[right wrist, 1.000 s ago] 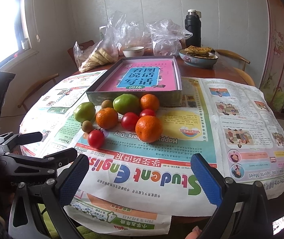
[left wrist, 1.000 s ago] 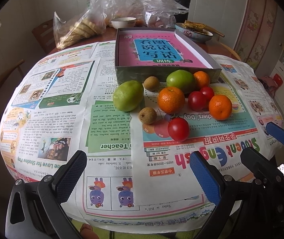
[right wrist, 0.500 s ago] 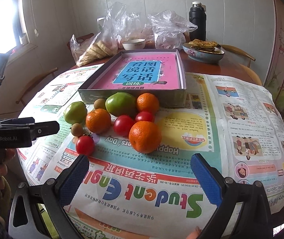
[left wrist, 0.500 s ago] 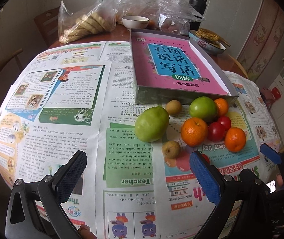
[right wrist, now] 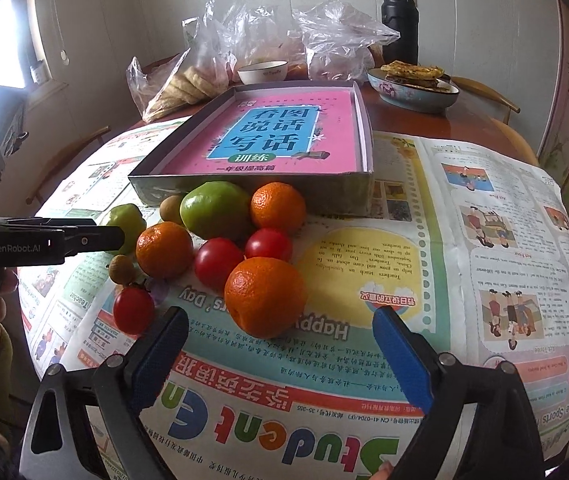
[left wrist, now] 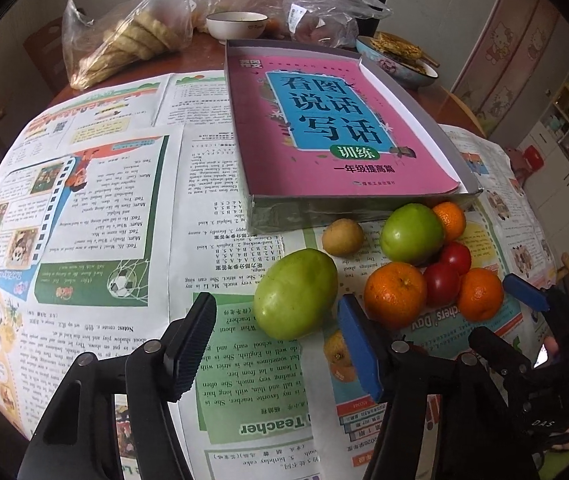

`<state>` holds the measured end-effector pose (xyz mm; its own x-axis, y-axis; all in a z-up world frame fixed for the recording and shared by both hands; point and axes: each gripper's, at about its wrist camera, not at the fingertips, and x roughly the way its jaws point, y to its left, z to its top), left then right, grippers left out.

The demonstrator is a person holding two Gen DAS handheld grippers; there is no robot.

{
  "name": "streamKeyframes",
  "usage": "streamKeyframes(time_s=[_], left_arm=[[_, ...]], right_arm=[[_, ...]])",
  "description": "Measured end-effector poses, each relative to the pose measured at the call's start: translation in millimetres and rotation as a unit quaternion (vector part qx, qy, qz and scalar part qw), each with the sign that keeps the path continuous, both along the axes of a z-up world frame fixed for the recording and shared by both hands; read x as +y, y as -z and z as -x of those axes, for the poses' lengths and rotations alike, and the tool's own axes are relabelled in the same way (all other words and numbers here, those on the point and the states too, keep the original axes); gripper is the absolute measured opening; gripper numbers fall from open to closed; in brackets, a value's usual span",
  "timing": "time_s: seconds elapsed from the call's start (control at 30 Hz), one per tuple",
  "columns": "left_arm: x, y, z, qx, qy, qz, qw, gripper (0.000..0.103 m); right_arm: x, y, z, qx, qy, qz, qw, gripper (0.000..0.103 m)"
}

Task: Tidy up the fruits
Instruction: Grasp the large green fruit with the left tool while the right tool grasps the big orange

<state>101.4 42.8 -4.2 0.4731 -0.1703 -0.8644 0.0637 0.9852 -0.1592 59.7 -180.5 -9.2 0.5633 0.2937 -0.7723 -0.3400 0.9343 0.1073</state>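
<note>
Newspaper (right wrist: 424, 208) covers the tabletop; fruits sit clustered just in front of a shallow box (right wrist: 252, 188) holding a pink book (left wrist: 336, 128). Left gripper (left wrist: 280, 344): fingers closing, green fruit (left wrist: 295, 294) between them, pads not yet touching. Right gripper (right wrist: 280, 356): fingers wide but closing, nothing gripped, the nearest orange (right wrist: 265, 297) just beyond the tips.
</note>
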Motion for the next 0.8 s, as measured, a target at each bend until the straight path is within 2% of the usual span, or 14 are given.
streamKeyframes(time_s=[0.17, 0.3, 0.43, 0.6, 0.8], left_arm=[[0.8, 4.2, -6.6, 0.009, 0.014, 0.015, 0.9997, 0.058], [-4.0, 10.0, -10.1, 0.016, 0.025, 0.011, 0.9995, 0.054], [-7.5, 12.6, -12.9, 0.017, 0.033, 0.015, 0.9992, 0.044], [-11.3, 12.2, -12.3, 0.008, 0.03, 0.001, 0.9995, 0.044], [-3.9, 10.9, -7.9, 0.007, 0.012, 0.018, 0.9997, 0.044]], right_arm=[[1.9, 0.0, -5.1, -0.005, -0.007, 0.001, 1.0, 0.074], [4.1, 3.1, -6.3, -0.001, -0.018, 0.003, 1.0, 0.06], [5.6, 6.2, -8.0, 0.004, -0.029, -0.002, 1.0, 0.046], [6.7, 8.2, -7.2, 0.002, -0.032, -0.009, 0.999, 0.043], [0.7, 4.5, -4.7, -0.003, -0.033, -0.027, 0.999, 0.043]])
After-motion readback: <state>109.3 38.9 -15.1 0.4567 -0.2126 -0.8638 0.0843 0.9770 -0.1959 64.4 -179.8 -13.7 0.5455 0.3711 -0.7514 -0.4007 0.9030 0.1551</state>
